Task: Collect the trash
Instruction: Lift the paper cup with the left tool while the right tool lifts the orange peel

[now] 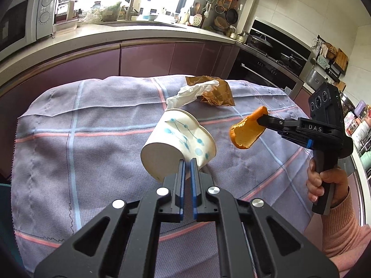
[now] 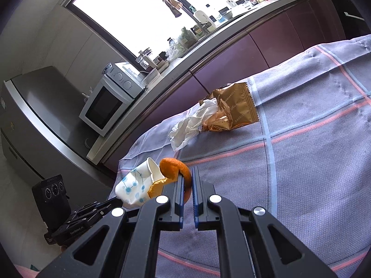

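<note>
My left gripper (image 1: 188, 162) is shut on the wall of a white paper cup with blue dots (image 1: 178, 143), held tilted above the table with its mouth facing away. The cup also shows in the right wrist view (image 2: 134, 187). My right gripper (image 2: 188, 173) is shut on a piece of orange peel (image 2: 174, 166), held in the air just right of the cup; the peel (image 1: 247, 131) and the right gripper (image 1: 262, 118) show in the left wrist view. A crumpled white tissue (image 1: 192, 92) (image 2: 192, 122) and a gold-brown snack wrapper (image 1: 215, 92) (image 2: 234, 108) lie together on the far part of the table.
The table carries a purple checked cloth (image 1: 92, 139) (image 2: 313, 162). Behind it run a kitchen counter with maroon cabinets (image 1: 150, 55), a microwave (image 1: 20, 20) (image 2: 109, 102), a sink tap, an oven (image 1: 266, 69) and a fridge (image 2: 30, 115).
</note>
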A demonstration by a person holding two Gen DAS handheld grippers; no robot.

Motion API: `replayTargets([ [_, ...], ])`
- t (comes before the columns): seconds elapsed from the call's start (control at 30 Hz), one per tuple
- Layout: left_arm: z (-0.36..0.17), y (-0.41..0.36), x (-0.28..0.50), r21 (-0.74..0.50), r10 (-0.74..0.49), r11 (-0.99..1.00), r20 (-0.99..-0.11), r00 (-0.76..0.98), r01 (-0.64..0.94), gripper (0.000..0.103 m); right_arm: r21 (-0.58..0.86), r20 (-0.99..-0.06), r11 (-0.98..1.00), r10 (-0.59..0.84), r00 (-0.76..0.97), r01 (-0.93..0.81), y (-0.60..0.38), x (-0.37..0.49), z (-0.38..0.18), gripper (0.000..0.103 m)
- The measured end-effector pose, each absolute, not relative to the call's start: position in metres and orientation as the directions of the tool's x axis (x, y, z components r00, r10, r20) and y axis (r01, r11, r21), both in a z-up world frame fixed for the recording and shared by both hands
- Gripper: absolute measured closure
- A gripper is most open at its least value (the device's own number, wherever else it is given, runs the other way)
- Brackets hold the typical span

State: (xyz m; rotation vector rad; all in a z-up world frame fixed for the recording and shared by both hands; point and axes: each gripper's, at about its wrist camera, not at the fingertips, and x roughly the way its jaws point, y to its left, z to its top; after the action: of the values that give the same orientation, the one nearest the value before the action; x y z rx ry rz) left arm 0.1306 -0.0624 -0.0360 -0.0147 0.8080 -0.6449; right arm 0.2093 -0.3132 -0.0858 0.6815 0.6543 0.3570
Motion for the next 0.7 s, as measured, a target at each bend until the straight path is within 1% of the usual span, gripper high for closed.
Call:
replayTargets([
  [0.4, -0.026, -0.013, 0.108, -0.248, -0.505, 0.850, -0.638, 0.582, 0.466, 0.100, 0.688, -0.402, 0.705, 0.565, 0.721, -0.169, -0.280, 0.204, -0.077, 0.097],
  [0.5, -0.024, 0.001, 0.099, -0.255, -0.519, 0.841, -0.628, 0.579, 0.478, 0.100, 0.687, -0.396, 0.701, 0.581, 0.711, -0.190, -0.271, 0.205, -0.074, 0.097],
  [0.7, -0.037, 0.018, 0.084, -0.213, -0.501, 0.839, -0.663, 0.557, 0.501, 0.098, 0.690, -0.410, 0.697, 0.599, 0.687, -0.196, -0.257, 0.209, -0.079, 0.097],
])
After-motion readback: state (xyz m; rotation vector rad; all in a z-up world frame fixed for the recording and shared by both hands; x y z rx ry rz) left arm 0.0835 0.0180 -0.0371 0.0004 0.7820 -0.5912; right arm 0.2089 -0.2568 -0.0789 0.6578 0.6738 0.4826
